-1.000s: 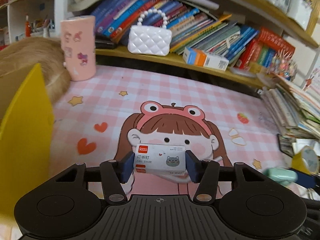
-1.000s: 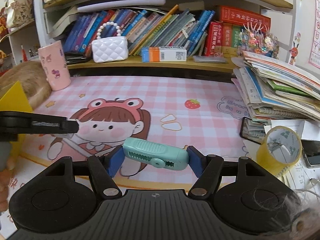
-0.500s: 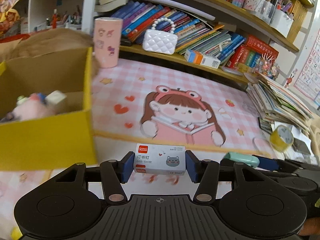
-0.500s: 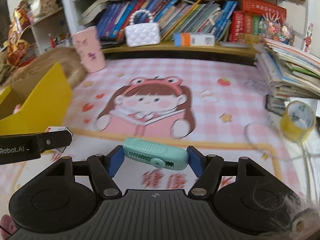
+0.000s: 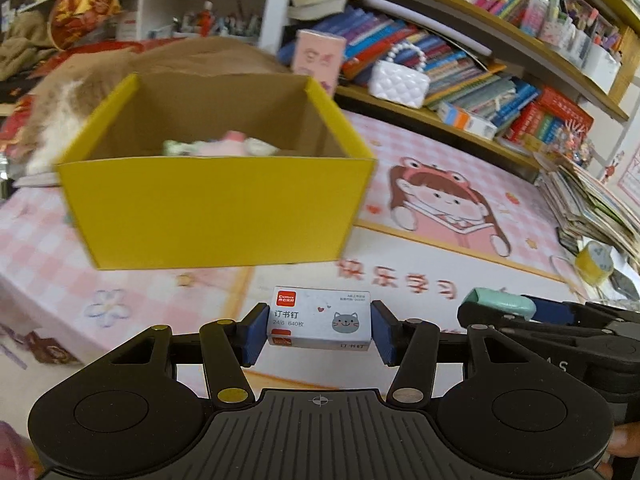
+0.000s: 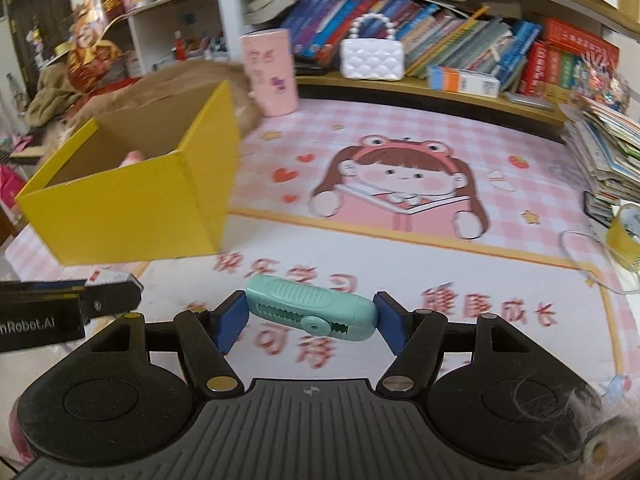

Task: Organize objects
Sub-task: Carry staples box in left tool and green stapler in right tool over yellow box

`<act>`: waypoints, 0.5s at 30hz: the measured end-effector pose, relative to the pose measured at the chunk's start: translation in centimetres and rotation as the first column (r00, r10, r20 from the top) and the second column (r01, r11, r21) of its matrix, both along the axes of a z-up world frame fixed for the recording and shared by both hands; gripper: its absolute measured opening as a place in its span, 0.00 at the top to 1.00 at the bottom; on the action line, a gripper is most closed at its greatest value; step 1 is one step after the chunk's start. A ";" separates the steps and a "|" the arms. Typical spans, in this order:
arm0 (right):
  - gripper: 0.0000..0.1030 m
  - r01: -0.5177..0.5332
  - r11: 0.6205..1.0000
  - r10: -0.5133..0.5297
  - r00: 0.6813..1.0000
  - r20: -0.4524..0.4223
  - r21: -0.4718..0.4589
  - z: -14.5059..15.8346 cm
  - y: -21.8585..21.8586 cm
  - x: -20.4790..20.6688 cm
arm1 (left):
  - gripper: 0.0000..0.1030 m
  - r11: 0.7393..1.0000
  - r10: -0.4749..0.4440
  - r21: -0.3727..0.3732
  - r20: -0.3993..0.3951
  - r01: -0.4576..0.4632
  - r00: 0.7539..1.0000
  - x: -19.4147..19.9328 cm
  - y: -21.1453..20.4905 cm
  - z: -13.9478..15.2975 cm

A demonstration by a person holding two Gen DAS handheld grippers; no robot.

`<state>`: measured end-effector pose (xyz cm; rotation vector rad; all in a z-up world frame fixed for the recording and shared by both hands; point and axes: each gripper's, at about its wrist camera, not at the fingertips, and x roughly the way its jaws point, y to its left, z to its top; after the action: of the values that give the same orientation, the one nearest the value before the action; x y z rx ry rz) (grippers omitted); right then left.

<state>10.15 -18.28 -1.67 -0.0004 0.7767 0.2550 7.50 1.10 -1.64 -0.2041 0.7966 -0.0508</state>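
Two grips: left gripper (image 5: 319,330) clamped on small white cardboard staple box (image 5: 319,323), right gripper (image 6: 308,318) pinching mint-green plastic stapler (image 6: 311,307), both above pink cartoon desk mat (image 6: 400,256), near open yellow cardboard box (image 5: 216,204).

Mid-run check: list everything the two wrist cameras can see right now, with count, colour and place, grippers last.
staple box: one, white with a grey cat, between the left gripper's pads
stapler: one, mint green, between the right gripper's pads
yellow box: one, open-topped, on the mat's left side; pink and white items inside, blurred
desk mat: one, pink check with a cartoon girl, covering the desk
pink cup: one, upright at the back of the mat
white handbag: one, quilted with a pearl handle, on the low shelf
tape roll: one, yellow, at the mat's right edge
books: many, mixed colours, on the shelves and stacked at right
left gripper: black, blue pads
right gripper: black, blue pads
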 end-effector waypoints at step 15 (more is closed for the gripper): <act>0.36 -0.081 0.997 0.081 0.997 0.002 0.007 0.1 8.5 -3.0 | 0.49 0.997 0.070 0.004 0.030 -0.071 0.997 -4.7 7.8 0.7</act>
<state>7.19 -9.80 -1.56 -0.0258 0.7753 0.3348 2.78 8.92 -0.91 -0.2257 0.7587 0.0149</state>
